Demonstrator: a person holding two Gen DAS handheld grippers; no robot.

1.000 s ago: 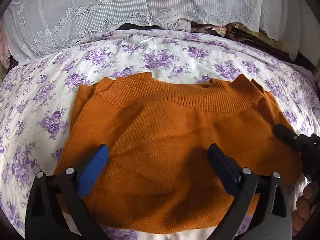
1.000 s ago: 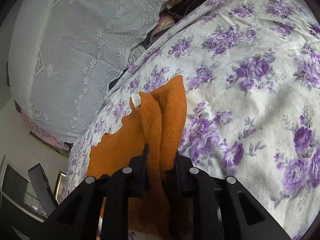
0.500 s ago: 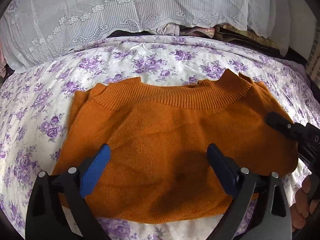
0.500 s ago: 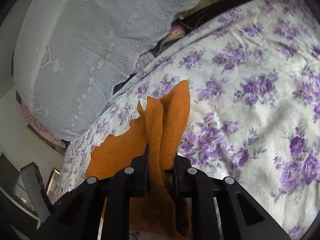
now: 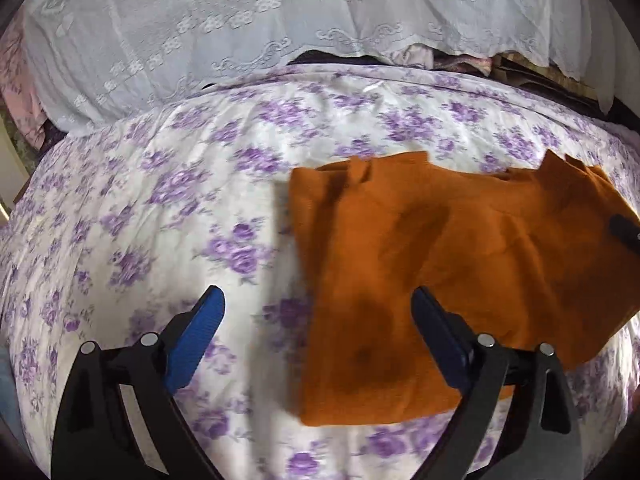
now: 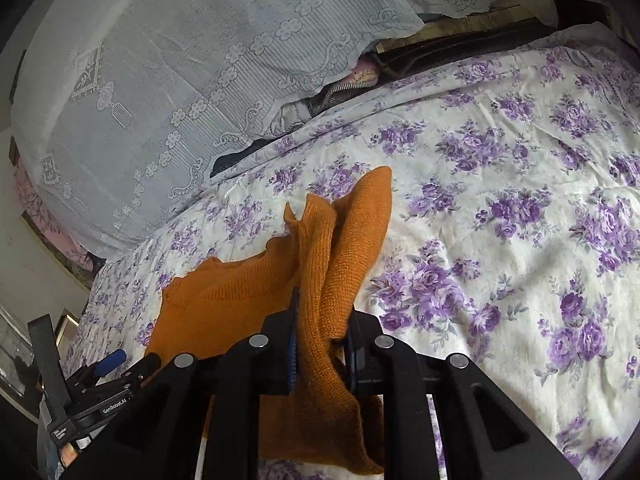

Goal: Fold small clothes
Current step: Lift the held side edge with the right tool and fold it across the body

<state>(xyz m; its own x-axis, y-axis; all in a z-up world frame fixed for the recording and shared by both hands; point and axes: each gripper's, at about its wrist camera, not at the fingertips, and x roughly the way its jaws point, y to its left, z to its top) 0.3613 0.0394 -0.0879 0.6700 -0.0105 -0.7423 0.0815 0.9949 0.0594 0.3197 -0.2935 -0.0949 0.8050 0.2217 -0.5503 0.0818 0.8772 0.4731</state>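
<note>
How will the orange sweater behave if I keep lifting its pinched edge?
Probably floppy: the orange sweater bunches into folds where the right gripper has its jaws shut on it. Likely light, since the rest drapes on the floral bedsheet. The knit should resist slipping.

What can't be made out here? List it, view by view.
- Left wrist view: motion blur smears the orange sweater, so its knit and folds are unreadable; its right side is cut off by the frame edge.
- Left wrist view: only a tip of the right gripper shows at that edge.
- Right wrist view: the right gripper hides the pinched sweater part.
- Right wrist view: the lace cover hides what lies beneath.
</note>
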